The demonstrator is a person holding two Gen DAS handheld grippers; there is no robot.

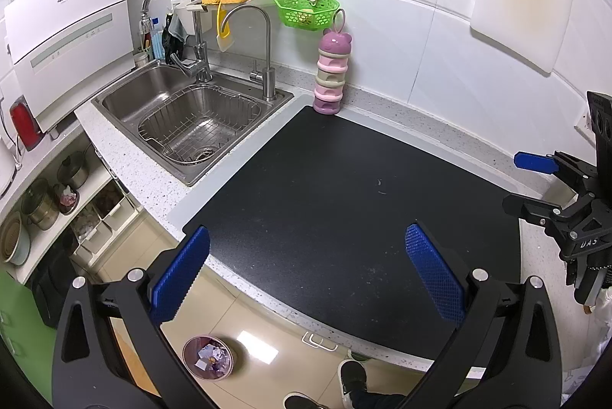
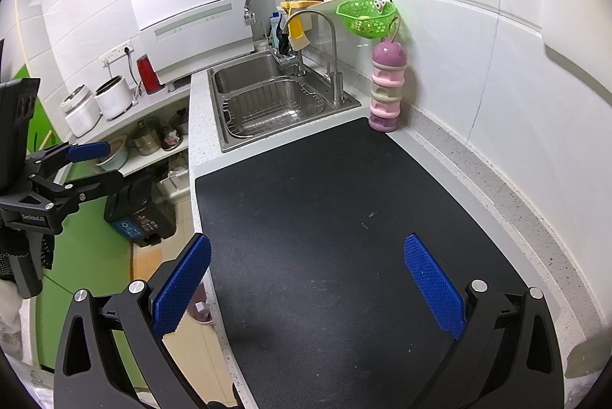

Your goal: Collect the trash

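**Kitchen tabletop bare, bin waiting on the floor**

Kitchen walls in white tile back a speckled tabletop [image 2: 493, 179] covered by a black mat [image 1: 344, 210]. Both claws hover above the mat's near edge, likely held high to survey for litter. The left claw [image 1: 306, 271] has its 2 blue pads spread wide with nothing between them; the right claw [image 2: 306, 279] is equally wide and empty.

No sizeable trash shows on the mat; ahead of both claws only a couple of tiny specks [image 1: 380, 187] lie, too small to judge any long axis or heading.

The trash bin [image 1: 207, 357], a round tub already holding scraps, stands on the floor below and just left of the left claw, mouth up, so drops can fall straight in. A stacked pink container [image 1: 331, 72] stands upright at the mat's far corner, beside the sink [image 1: 183, 118].
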